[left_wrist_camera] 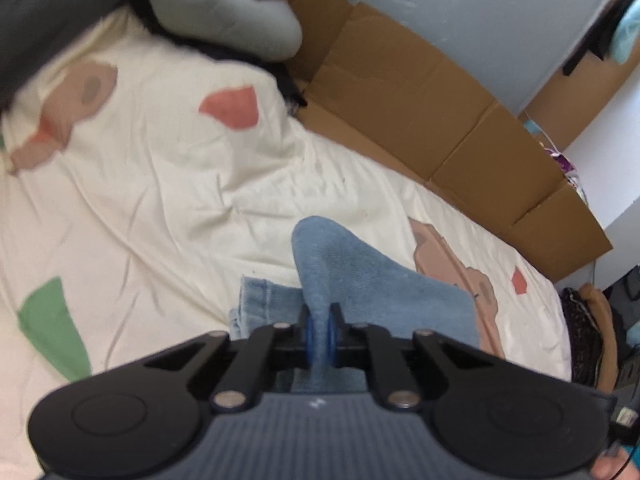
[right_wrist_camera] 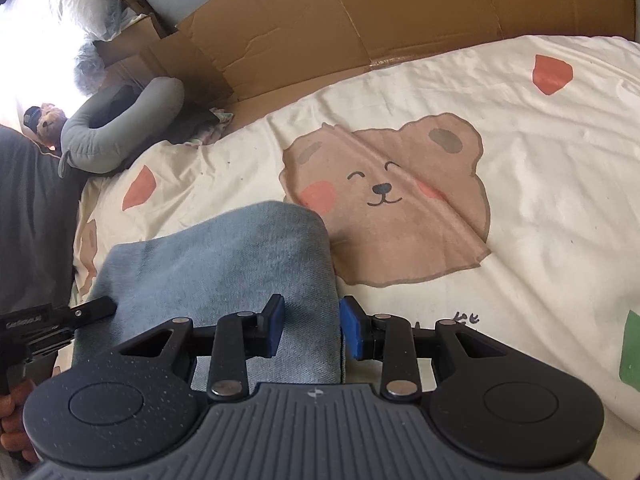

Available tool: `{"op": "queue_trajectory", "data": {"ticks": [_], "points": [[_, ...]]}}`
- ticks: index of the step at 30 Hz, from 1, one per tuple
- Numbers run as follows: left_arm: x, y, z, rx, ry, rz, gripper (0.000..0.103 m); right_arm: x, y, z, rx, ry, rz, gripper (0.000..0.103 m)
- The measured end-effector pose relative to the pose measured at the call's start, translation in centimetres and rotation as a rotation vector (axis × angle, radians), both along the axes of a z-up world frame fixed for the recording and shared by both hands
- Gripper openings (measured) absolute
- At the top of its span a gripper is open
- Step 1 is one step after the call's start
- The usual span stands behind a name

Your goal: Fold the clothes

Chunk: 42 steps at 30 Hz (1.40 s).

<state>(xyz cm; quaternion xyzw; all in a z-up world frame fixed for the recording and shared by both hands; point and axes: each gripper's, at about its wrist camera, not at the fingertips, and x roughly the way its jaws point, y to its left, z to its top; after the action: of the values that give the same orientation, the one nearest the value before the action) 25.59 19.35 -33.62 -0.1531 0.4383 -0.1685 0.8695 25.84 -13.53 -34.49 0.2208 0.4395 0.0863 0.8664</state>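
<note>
Light blue jeans (right_wrist_camera: 224, 264) lie folded on the cream bedsheet (right_wrist_camera: 520, 128), with a hem (left_wrist_camera: 254, 296) showing in the left wrist view. My left gripper (left_wrist_camera: 319, 334) is shut on a raised ridge of the jeans (left_wrist_camera: 360, 276), the denim pinched thin between its blue pads. From the right wrist view its finger (right_wrist_camera: 94, 307) meets the jeans' left edge. My right gripper (right_wrist_camera: 313, 330) stands half open astride the jeans' right edge. One pad (right_wrist_camera: 274, 328) rests over the denim, the other pad (right_wrist_camera: 353, 332) sits just outside the edge, and the cloth between them is not bunched.
The sheet carries a bear print (right_wrist_camera: 384, 196) and red and green patches. Flattened cardboard (right_wrist_camera: 360, 12) lines the far side of the bed. A grey neck pillow (right_wrist_camera: 120, 132) lies at the bed's far left. A hand (right_wrist_camera: 12, 420) holds the left gripper's handle.
</note>
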Motion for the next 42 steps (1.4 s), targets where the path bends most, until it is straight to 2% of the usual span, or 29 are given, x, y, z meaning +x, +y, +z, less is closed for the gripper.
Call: {"op": "queue_trajectory", "data": {"ticks": [4, 7, 10, 15, 19, 22, 31, 33, 35, 38, 41, 42], "points": [[-0.9, 0.7, 1.1, -0.008, -0.021, 0.023, 0.007, 0.3, 0.3, 0.5, -0.003, -0.018, 0.019, 0.037], [-0.9, 1.4, 0.2, 0.006, -0.002, 0.045, 0.007, 0.6, 0.8, 0.8, -0.008, -0.029, 0.038, 0.037], [-1.2, 2.4, -0.8, -0.013, 0.025, 0.103, 0.007, 1.1, 1.2, 1.0, -0.027, -0.040, 0.061, 0.037], [-1.3, 2.6, -2.0, 0.002, 0.033, 0.120, 0.008, 2.1, 1.8, 0.9, -0.058, -0.047, 0.094, 0.037], [-1.0, 2.8, -2.7, -0.004, 0.040, 0.132, 0.009, 2.6, 2.5, 1.2, -0.061, -0.072, 0.118, 0.024], [-1.2, 2.9, -2.9, -0.007, 0.035, 0.139, 0.009, 3.1, 3.5, 1.4, -0.063, -0.092, 0.158, 0.023], [-1.6, 3.2, -2.7, -0.002, 0.043, 0.154, 0.009, 4.7, 5.4, -1.0, -0.181, -0.100, 0.202, 0.025], [-1.7, 3.5, -2.6, -0.005, 0.051, 0.162, 0.009, 4.9, 5.6, -0.7, -0.194, -0.097, 0.205, 0.025], [-1.9, 3.5, -2.3, 0.009, 0.054, 0.169, 0.009, 4.9, 5.5, -0.1, -0.186, -0.097, 0.191, 0.026], [-2.4, 3.2, -1.5, 0.043, 0.050, 0.178, 0.010, 4.4, 5.3, 1.1, -0.166, -0.152, 0.178, 0.025], [-2.5, 3.2, -0.4, 0.101, 0.048, 0.169, 0.022, 4.6, 5.8, 1.7, -0.198, -0.179, 0.207, 0.025], [-2.5, 3.2, 0.0, 0.122, 0.045, 0.166, 0.022, 4.8, 5.8, 1.7, -0.187, -0.179, 0.214, 0.025]]}}
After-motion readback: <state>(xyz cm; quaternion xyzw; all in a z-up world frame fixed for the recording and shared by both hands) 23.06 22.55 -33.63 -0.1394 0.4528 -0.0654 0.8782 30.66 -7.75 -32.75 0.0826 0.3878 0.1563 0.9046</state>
